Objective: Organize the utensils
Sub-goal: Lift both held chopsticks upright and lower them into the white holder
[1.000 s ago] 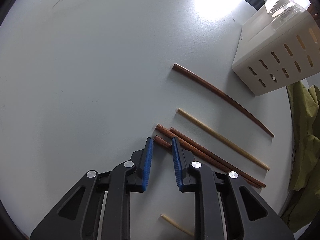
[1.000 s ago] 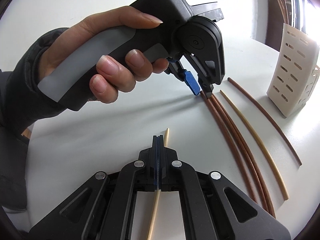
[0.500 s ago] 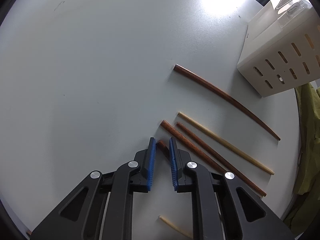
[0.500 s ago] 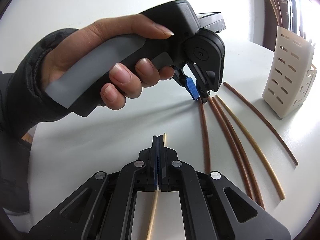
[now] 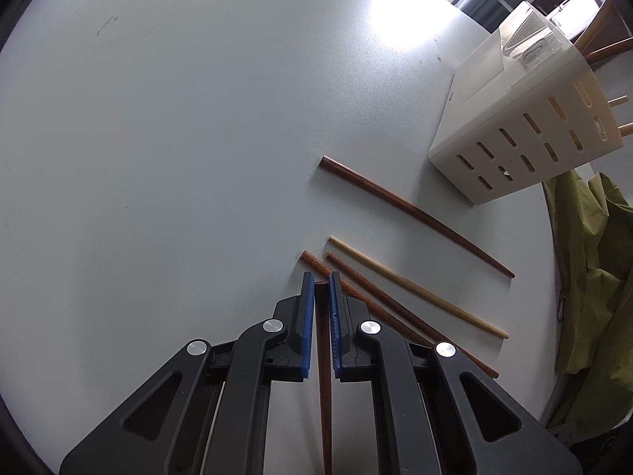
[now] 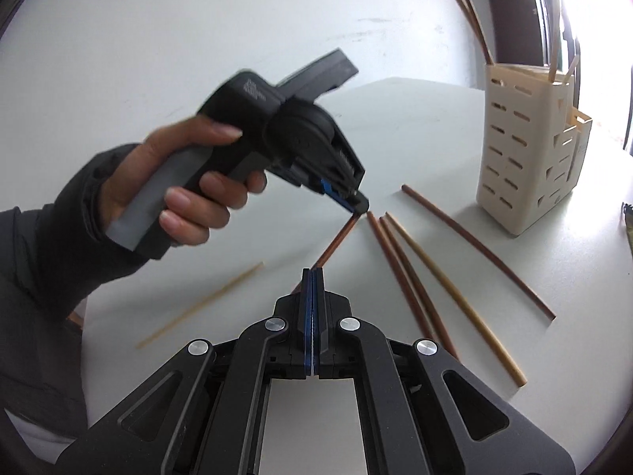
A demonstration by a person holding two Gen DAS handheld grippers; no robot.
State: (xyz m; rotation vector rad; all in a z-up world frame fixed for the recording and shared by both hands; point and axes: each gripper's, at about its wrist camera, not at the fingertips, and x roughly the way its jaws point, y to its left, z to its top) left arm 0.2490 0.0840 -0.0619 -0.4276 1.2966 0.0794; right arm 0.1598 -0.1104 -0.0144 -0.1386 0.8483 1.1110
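The left tool (image 5: 321, 293) clamps one end of a dark chopstick (image 5: 325, 376); the right tool (image 6: 313, 293) is closed, empty. So pinched, the chopstick could pivot and slip onto the bench (image 5: 158, 158).

Window glare whitens the tabletop (image 5: 399, 39); fisheye edges darken, the hand (image 6: 186, 198) blurs.

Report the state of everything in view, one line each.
Left tongs, shut on held chopstick.
Held chopstick, tilted, gripped end raised.
Right tongs, shut, nothing seen between.
Paired dark chopsticks, flat on table, side by side.
Light chopstick, flat.
Lone dark chopstick, flat.
Blurred pale chopstick, outside right tongs.
Holder, upright, chopsticks inside.
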